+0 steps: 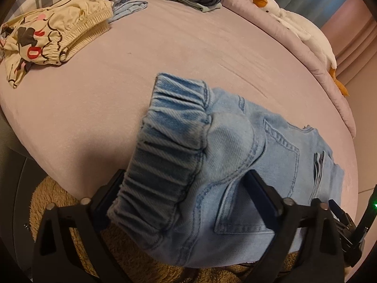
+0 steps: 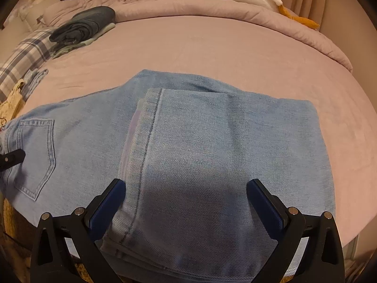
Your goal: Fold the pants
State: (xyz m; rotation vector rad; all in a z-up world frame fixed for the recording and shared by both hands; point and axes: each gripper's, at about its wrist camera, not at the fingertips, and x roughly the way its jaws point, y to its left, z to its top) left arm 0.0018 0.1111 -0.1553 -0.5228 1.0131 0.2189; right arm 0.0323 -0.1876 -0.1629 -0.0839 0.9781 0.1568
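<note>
Light-blue jeans (image 2: 188, 141) lie on the pink bedsheet (image 2: 212, 54), filling the lower centre of both views; legs already doubled back over the seat, hem edge and seam running down the middle of the right wrist view, back pocket at left. In the left wrist view the elastic waistband (image 1: 169, 141) stands bunched and raised, lower centre.

Left gripper (image 1: 186, 188) jaws wide, straddling the waistband, pads apparently not pressing. Right gripper (image 2: 186, 195) jaws wide over the folded leg layer, nothing pinched.

Risk: jeans sit at the near bed edge with cloth overhanging; a one-sided pinch or grabbing only the top layer could likely drag the fold open or slide the stack off. The bunched waistband may fold crooked.

No containers in view. Upper left: cream printed garment (image 1: 47, 35); top: dark folded clothes pile (image 2: 84, 27); upper right: white plush goose (image 1: 301, 28) on the duvet.
</note>
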